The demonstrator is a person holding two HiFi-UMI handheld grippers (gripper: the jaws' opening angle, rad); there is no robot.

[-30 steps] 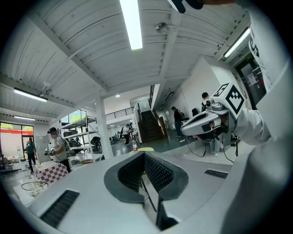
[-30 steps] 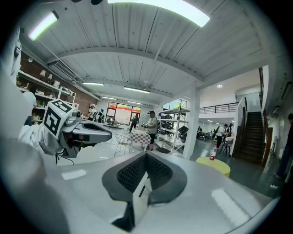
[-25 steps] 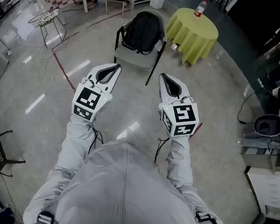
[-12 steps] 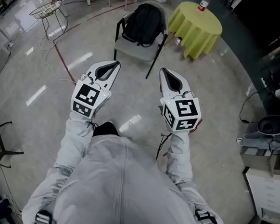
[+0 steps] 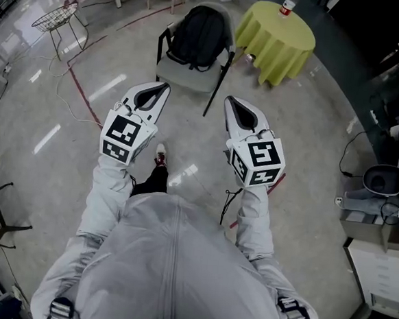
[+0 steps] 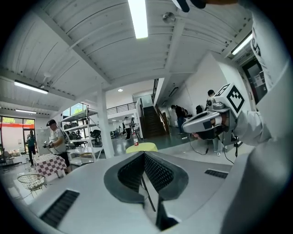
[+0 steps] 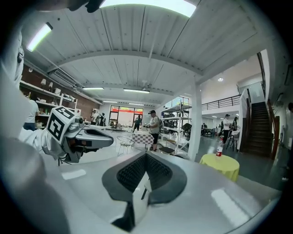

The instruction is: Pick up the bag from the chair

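The black backpack (image 5: 199, 37) is sitting on the grey chair (image 5: 185, 77), leaning against its backrest. Short of the chair, the left gripper (image 5: 162, 89) and right gripper (image 5: 229, 103) are hovering apart, jaws pressed together, gripping nothing.

The black cloth backpack (image 5: 197, 37) looks matt; the grey polished floor (image 5: 309, 164) shines glossy; the round yellow-green tablecloth (image 5: 274, 37) is matt fabric.

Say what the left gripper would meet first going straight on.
Likely the chair, at its seat front, then the bag; only floor lies before the left gripper. Depth unclear.
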